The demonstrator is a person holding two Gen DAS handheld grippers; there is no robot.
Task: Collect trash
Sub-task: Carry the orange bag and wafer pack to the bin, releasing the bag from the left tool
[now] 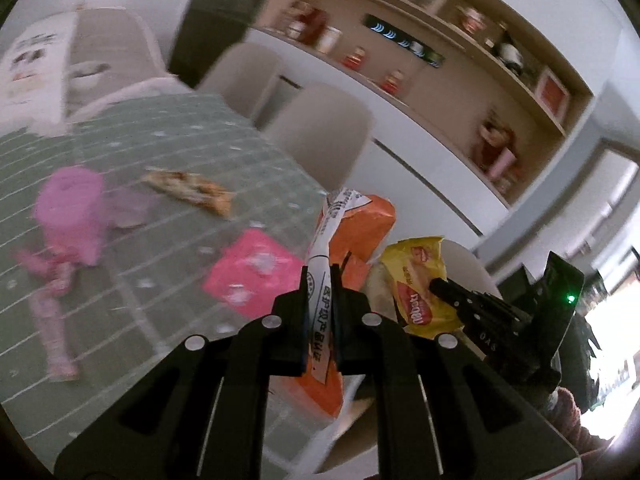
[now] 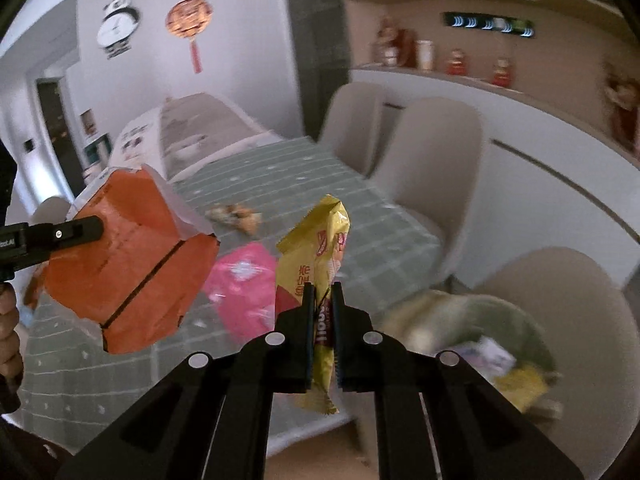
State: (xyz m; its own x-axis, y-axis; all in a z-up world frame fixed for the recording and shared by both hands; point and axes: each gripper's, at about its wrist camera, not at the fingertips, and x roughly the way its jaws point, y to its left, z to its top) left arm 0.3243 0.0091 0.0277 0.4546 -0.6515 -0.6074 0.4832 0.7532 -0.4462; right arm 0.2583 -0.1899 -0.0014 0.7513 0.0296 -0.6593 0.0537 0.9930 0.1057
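In the left view, the left gripper is clamped on an orange bag that stands tall, above the green table. Only here, a pink roll shows.

In the right view, the right gripper pinches a yellow wrapper, long side up. Only here, a green bin with trash shows.

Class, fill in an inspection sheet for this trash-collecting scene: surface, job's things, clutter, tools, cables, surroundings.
Surface: table under green checked cloth.
Job's things: orange packet and yellow wrapper lifted; pink packet, snack wrapper and pink wrapper strip on cloth.
Clutter: pink roll.
Tools: left tool clamps orange packet; right tool clamps yellow wrapper.
Cables: nothing seen.
Surroundings: beige chairs, shelves, green bin holding litter.
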